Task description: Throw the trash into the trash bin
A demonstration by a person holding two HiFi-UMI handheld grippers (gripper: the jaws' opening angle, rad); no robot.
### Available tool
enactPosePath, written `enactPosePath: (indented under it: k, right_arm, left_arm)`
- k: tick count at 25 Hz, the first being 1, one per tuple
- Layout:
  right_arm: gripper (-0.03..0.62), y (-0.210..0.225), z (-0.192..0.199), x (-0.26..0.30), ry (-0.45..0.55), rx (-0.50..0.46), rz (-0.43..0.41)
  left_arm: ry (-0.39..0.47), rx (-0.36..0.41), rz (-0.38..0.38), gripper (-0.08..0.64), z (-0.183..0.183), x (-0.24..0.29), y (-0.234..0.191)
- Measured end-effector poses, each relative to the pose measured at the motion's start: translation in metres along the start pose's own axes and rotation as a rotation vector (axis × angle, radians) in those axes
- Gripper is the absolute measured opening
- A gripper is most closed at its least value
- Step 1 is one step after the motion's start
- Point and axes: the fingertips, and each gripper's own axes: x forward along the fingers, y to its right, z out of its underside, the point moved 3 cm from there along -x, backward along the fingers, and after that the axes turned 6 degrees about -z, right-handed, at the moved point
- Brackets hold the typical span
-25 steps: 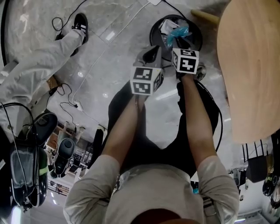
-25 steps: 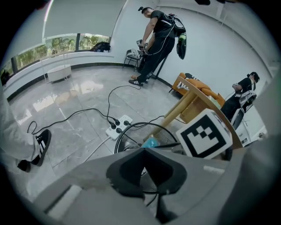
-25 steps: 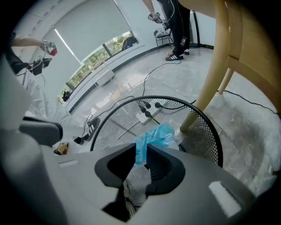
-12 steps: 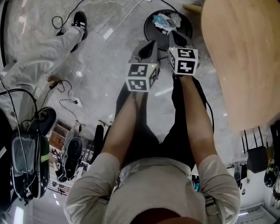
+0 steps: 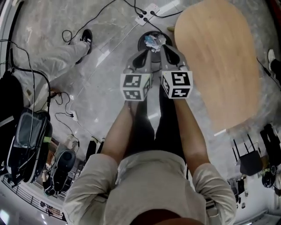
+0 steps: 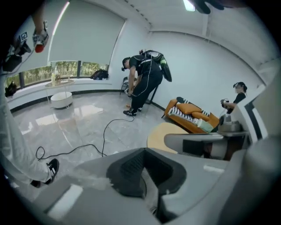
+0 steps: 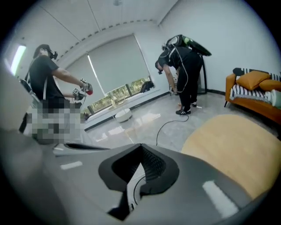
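The black trash bin (image 5: 142, 38) stands on the grey marble floor beyond my grippers in the head view, with crumpled white and blue trash (image 5: 153, 41) lying inside it. Both grippers hang side by side well above the bin and point toward it. The left gripper (image 5: 140, 56) is shut with nothing between its jaws, and its dark pads meet in the left gripper view (image 6: 145, 154). The right gripper (image 5: 170, 52) is shut and empty too, as the right gripper view (image 7: 141, 149) shows.
A round wooden table (image 5: 219, 57) fills the right, close to the bin. Cables and a power strip (image 5: 147, 9) lie on the floor behind the bin. A person in white trousers (image 5: 52, 55) stands at the left, with bags and gear (image 5: 30, 140) further left.
Both grippers have risen away from the bin. The blue trash that was at the right gripper's jaws has been let go and lies in the bin; those jaws have shut.
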Motion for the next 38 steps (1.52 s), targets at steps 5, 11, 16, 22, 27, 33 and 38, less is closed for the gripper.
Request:
enactPosePath:
  k: [5, 11, 16, 22, 27, 33, 38]
  right_arm:
    - [0.008, -0.002, -0.072, -0.064, 0.12, -0.043, 0.032]
    - [0.008, -0.004, -0.147, -0.152, 0.264, -0.116, 0.102]
    - [0.008, -0.002, -0.205, -0.247, 0.402, -0.171, 0.218]
    - [0.008, -0.019, -0.245, -0.382, 0.569, -0.191, 0.45]
    - [0.008, -0.052, -0.243, -0.476, 0.665, -0.146, 0.63]
    - [0.008, -0.094, -0.221, -0.55, 0.737, -0.136, 0.795]
    - [0.008, -0.12, -0.189, -0.606, 0.792, -0.157, 0.877]
  left_arm:
    - [0.121, 0.036, 0.011, 0.018, -0.066, -0.038, 0.042]
    - [0.234, 0.11, 0.089, 0.018, -0.133, -0.085, 0.115]
    - [0.339, 0.185, 0.199, 0.018, -0.184, -0.129, 0.191]
    - [0.436, 0.249, 0.384, 0.018, -0.233, -0.196, 0.273]
    - [0.494, 0.32, 0.578, 0.018, -0.25, -0.27, 0.338]
    - [0.497, 0.324, 0.725, 0.018, -0.232, -0.334, 0.384]
    - [0.556, 0.377, 0.811, 0.018, -0.206, -0.389, 0.419]
